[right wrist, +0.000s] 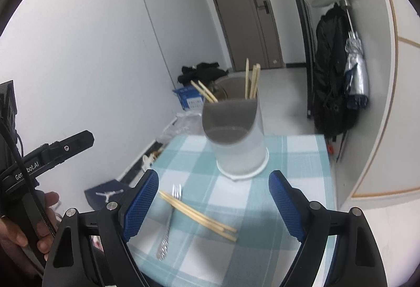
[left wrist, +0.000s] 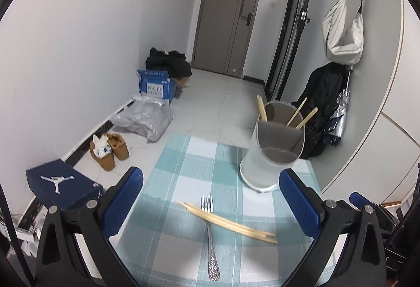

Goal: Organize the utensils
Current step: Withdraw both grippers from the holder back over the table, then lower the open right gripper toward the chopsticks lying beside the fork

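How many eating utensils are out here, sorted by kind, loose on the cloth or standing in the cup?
Forks: 1, the fork lying on the checked cloth.
Loose chopsticks: 2, the pair lying across the fork.
Chopsticks in the cup: 4, two on the left, two on the right.
Total: 7 utensils.

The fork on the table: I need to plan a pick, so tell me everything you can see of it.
The fork is shiny metal with four tines and a textured, dimpled handle end. It lies flat on the checked teal-and-white tablecloth, tines pointing toward the frosted utensil holder, handle toward the cameras. A pair of wooden chopsticks lies across its neck, just below the tines, resting on it. No gripper touches it; both stand open above the table.
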Demonstrator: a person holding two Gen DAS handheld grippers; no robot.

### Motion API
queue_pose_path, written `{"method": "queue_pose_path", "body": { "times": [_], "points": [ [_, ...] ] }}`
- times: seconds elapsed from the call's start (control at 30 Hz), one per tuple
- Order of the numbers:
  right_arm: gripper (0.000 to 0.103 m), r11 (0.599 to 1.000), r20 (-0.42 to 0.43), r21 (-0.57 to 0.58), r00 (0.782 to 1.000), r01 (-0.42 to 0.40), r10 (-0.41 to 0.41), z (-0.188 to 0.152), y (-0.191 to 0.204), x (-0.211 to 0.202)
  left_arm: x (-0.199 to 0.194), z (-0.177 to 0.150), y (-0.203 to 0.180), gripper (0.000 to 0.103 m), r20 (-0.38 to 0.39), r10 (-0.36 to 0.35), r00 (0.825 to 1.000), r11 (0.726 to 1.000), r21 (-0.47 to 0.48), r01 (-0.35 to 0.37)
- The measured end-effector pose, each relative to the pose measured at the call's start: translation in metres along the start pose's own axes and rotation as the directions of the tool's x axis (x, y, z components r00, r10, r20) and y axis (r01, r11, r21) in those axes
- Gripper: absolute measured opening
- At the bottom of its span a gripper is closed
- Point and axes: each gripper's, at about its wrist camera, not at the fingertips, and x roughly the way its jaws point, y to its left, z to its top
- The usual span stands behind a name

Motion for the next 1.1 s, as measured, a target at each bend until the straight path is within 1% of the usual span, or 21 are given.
{"method": "queue_pose_path", "body": {
  "times": [0.13,0.23,0.27,0.4,0.57,0.63,0.7,0.77,0.83,0.9,0.93,1.0,1.03,1.07,1.1],
  "points": [
    [0.086,1.000,-0.031,0.002,0.999,0.021,-0.021,-0.009,-0.003,0.008,0.012,-0.012,0.004,0.102,-0.039,-0.001,0.999,1.000,-0.009,0.001],
    [0.086,0.999,-0.076,0.012,0.996,0.038,-0.037,-0.017,-0.005,0.019,0.021,-0.019,0.012,0.102,-0.073,0.013,0.997,0.999,-0.033,-0.015],
    [0.086,0.999,-0.093,0.012,0.995,0.039,-0.038,-0.019,-0.005,0.023,0.025,-0.021,0.015,0.102,-0.086,0.007,0.996,0.999,-0.048,-0.011],
    [0.086,0.996,-0.157,-0.004,0.983,0.095,-0.094,-0.024,-0.009,0.039,0.037,-0.025,0.027,0.102,-0.135,0.005,0.991,0.996,-0.093,-0.018],
    [0.086,0.993,-0.206,0.023,0.973,0.113,-0.106,-0.028,-0.015,0.055,0.049,-0.030,0.045,0.102,-0.182,0.005,0.983,0.989,-0.142,-0.031],
    [0.086,0.992,-0.234,0.019,0.965,0.129,-0.121,-0.029,-0.015,0.064,0.053,-0.032,0.053,0.102,-0.207,0.000,0.978,0.984,-0.172,-0.037],
    [0.086,0.992,-0.262,0.006,0.957,0.128,-0.122,-0.030,-0.012,0.074,0.060,-0.034,0.059,0.102,-0.236,-0.007,0.972,0.982,-0.183,-0.037],
    [0.086,0.994,-0.290,-0.006,0.951,0.113,-0.110,-0.030,-0.008,0.085,0.064,-0.035,0.063,0.102,-0.254,-0.006,0.967,0.983,-0.181,-0.041],
    [0.085,0.996,-0.305,-0.015,0.948,0.094,-0.094,-0.029,-0.003,0.094,0.068,-0.036,0.069,0.102,-0.270,-0.011,0.963,0.979,-0.199,-0.045],
    [0.083,0.997,-0.331,-0.027,0.941,0.070,-0.075,-0.028,0.003,0.105,0.072,-0.035,0.075,0.102,-0.285,-0.028,0.958,0.975,-0.221,-0.037],
    [0.080,0.998,-0.344,-0.035,0.937,0.057,-0.066,-0.027,0.007,0.111,0.073,-0.035,0.078,0.102,-0.292,-0.035,0.956,0.972,-0.233,-0.036],
    [0.072,0.997,-0.381,-0.067,0.923,0.035,-0.058,-0.025,0.015,0.125,0.074,-0.034,0.086,0.102,-0.307,-0.052,0.950,0.962,-0.270,-0.035],
    [0.065,0.997,-0.400,-0.078,0.915,0.020,-0.050,-0.023,0.020,0.132,0.075,-0.034,0.089,0.102,-0.309,-0.060,0.949,0.958,-0.283,-0.032],
    [0.062,0.996,-0.414,-0.087,0.909,0.003,-0.039,-0.022,0.023,0.138,0.075,-0.034,0.091,0.102,-0.313,-0.063,0.948,0.956,-0.293,-0.033],
    [0.061,0.994,-0.429,-0.105,0.903,-0.018,-0.029,-0.021,0.029,0.146,0.076,-0.033,0.094,0.102,-0.323,-0.059,0.944,0.955,-0.295,-0.041]
  ]
}}
